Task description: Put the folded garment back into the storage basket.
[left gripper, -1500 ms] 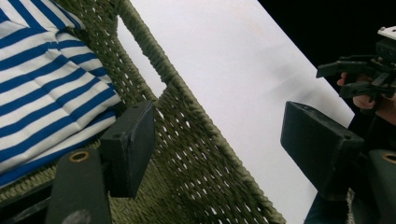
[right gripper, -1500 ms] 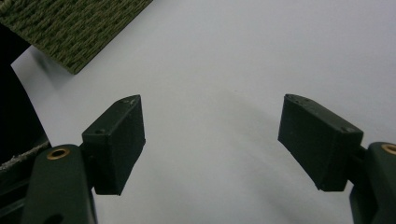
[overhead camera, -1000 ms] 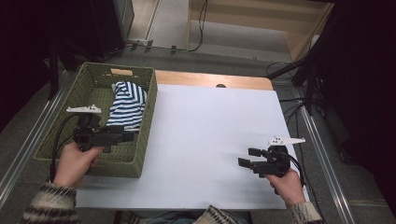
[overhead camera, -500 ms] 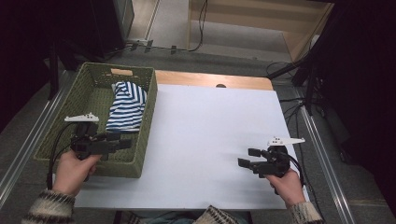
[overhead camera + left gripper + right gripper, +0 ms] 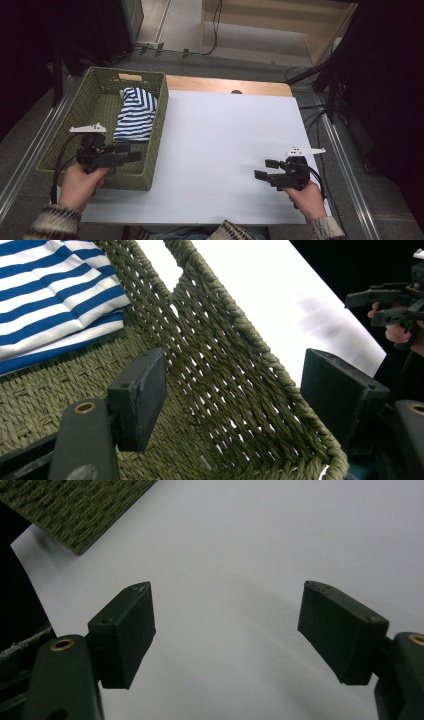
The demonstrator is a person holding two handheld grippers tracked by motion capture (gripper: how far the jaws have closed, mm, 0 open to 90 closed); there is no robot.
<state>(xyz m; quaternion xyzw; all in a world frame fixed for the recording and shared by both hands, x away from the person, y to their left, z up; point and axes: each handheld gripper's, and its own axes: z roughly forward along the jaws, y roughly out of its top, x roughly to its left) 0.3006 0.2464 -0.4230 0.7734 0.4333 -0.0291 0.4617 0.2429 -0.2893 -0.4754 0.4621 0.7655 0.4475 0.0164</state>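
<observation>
Straddling the green woven basket point(image 5: 240, 390) wall, the open left gripper point(image 5: 235, 390) is seen close up; the folded striped cloth point(image 5: 136, 114) is shown whole from above; the right gripper point(image 5: 225, 630) is held open, empty.

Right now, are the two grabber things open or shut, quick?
Left gripper: open, straddling the basket wall, not pressing it.
Right gripper: open, holding nothing.

white table point(image 5: 225, 140); green woven basket point(image 5: 155, 150) on it

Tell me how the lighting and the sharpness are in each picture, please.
High view: dim and slightly soft, dark surroundings, the white table brightest. Left gripper view: sharp weave on the basket. Right gripper view: soft shadows on the table, near jaws slightly blurred.
</observation>
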